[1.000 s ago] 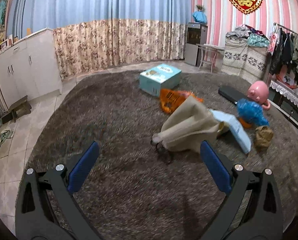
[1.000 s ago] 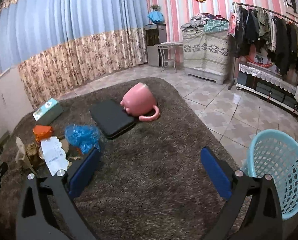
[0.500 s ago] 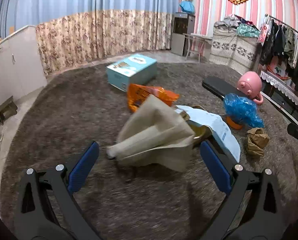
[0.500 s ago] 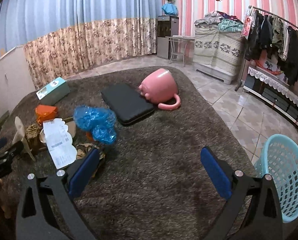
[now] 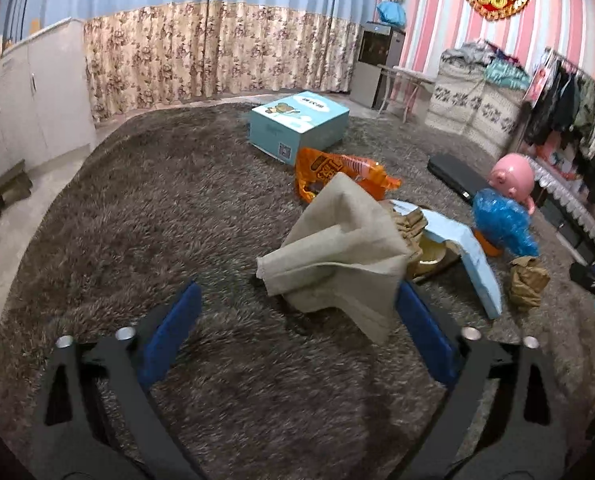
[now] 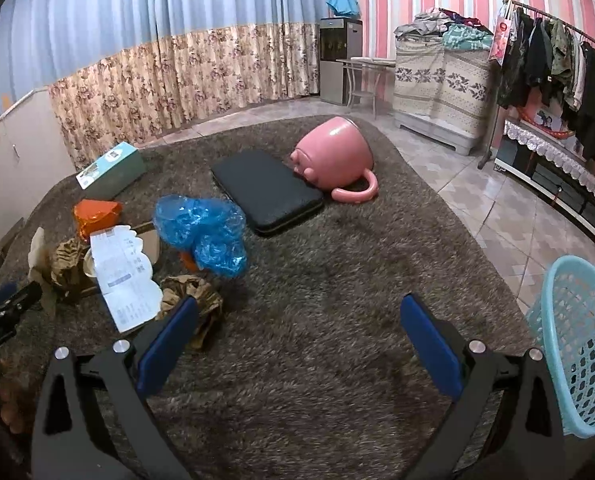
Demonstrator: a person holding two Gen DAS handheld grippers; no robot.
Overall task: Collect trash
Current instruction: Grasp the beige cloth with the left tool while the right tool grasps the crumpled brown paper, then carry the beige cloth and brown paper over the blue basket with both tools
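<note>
Trash lies on a brown shaggy rug (image 5: 157, 208): a beige crumpled paper bag (image 5: 337, 248), an orange snack wrapper (image 5: 337, 168), a pale blue paper (image 5: 473, 256), a blue plastic bag (image 5: 501, 220) and a brown paper wad (image 5: 527, 280). My left gripper (image 5: 297, 316) is open and empty, its fingers just short of the beige bag. My right gripper (image 6: 297, 328) is open and empty over bare rug; the brown wad (image 6: 193, 296) lies by its left finger. The blue bag (image 6: 205, 232) and a printed paper (image 6: 121, 276) lie to its left.
A light blue mesh basket (image 6: 577, 344) stands at the rug's right edge. A pink pig-shaped mug (image 6: 333, 160) lies on its side next to a black flat case (image 6: 265, 190). A teal box (image 5: 297, 124) sits further back. Cabinets, curtains and a clothes rack line the room.
My left gripper has moved forward to the beige bag, which now sits close between its fingers. My right gripper has swung left and closer to the trash; the brown wad is now by its left finger.
</note>
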